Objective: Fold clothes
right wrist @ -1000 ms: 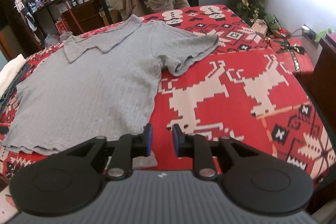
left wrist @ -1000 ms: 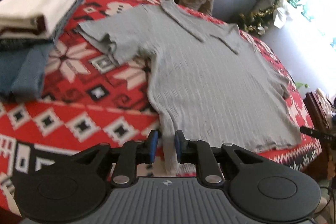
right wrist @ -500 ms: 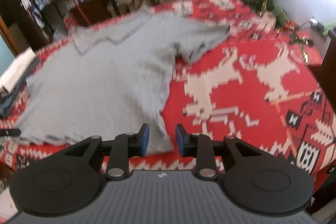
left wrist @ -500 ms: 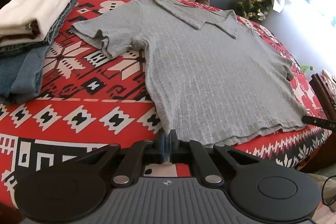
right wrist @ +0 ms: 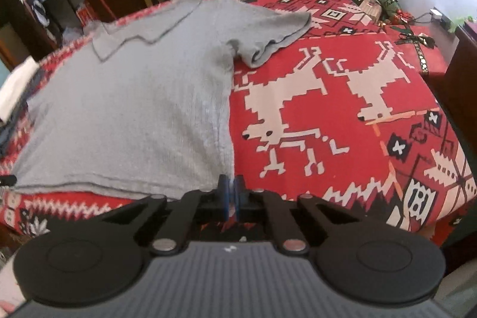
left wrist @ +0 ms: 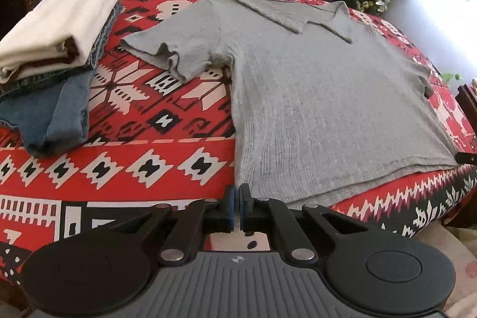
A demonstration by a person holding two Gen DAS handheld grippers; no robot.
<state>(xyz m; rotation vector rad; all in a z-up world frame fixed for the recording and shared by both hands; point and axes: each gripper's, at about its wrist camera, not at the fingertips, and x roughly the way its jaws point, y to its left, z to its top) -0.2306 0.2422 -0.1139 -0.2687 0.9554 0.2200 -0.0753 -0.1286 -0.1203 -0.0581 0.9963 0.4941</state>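
— Can you tell whether your left gripper [left wrist: 238, 192] has the shirt [left wrist: 313, 97]?
— No; the hem corner runs under the pads and hides there.
— And your right gripper [right wrist: 230, 184]?
— Same, and that view is blurred. The folded pile [left wrist: 56, 29] is cut off at the left edge.

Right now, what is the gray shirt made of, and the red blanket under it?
The gray shirt looks like a soft ribbed knit, maybe cotton: fine lines run down it, matte, with a wavy hem. The red blanket looks like a woven or fleecy cloth with blocky white and black patterns; the exact fabric is hard to tell.
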